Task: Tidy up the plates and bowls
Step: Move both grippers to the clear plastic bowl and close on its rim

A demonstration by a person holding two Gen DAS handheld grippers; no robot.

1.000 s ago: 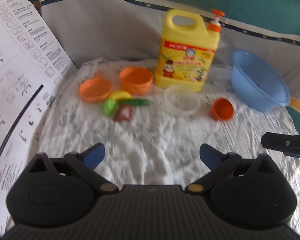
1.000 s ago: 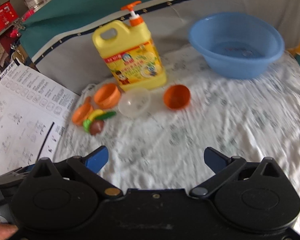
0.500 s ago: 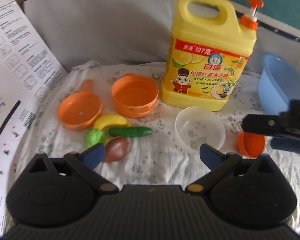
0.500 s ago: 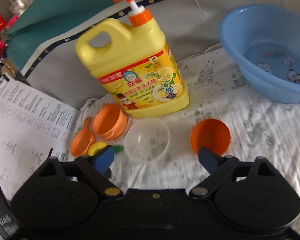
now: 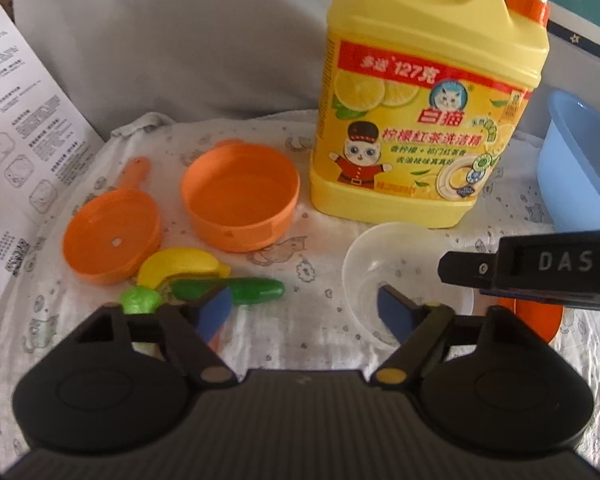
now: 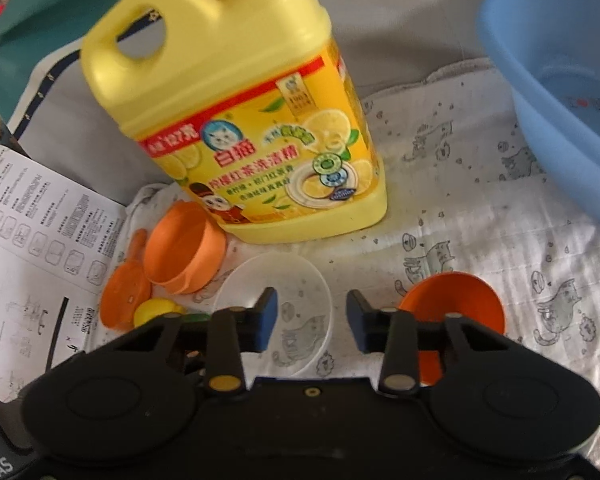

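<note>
- Your left gripper (image 5: 304, 306) has its jaws spread apart with nothing between them; bare printed cloth (image 5: 308, 280) shows in the gap.
- The clear plastic bowl (image 5: 400, 276) sits just ahead of your left gripper's right finger, whose blue pad (image 5: 392, 312) overlaps its near rim in the view; whether they touch cannot be told.
- Ahead and left of that gripper lie the toy banana (image 5: 180, 266) and toy cucumber (image 5: 236, 290), touching each other, with a green toy piece (image 5: 140, 299) by the left finger.
- Further ahead on the left stand the orange toy pan (image 5: 110, 238) and the orange toy pot (image 5: 240, 198), side by side.
- The yellow dish-soap jug (image 5: 420, 120) stands upright straight ahead, behind the clear bowl.
- Your right gripper (image 6: 312, 320) is also parted and holds nothing.
- Its left finger hangs over the clear plastic bowl (image 6: 292, 280), and the bowl's right rim lies in the gap between the fingers.
- The small orange bowl (image 6: 452, 300) lies just beyond the right finger, tilted toward you.
- The blue basin (image 6: 560, 100) sits well off to the front right, the jug (image 6: 240, 120) ahead on the left.
- A printed instruction sheet (image 6: 28, 248) lies at the far left.
</note>
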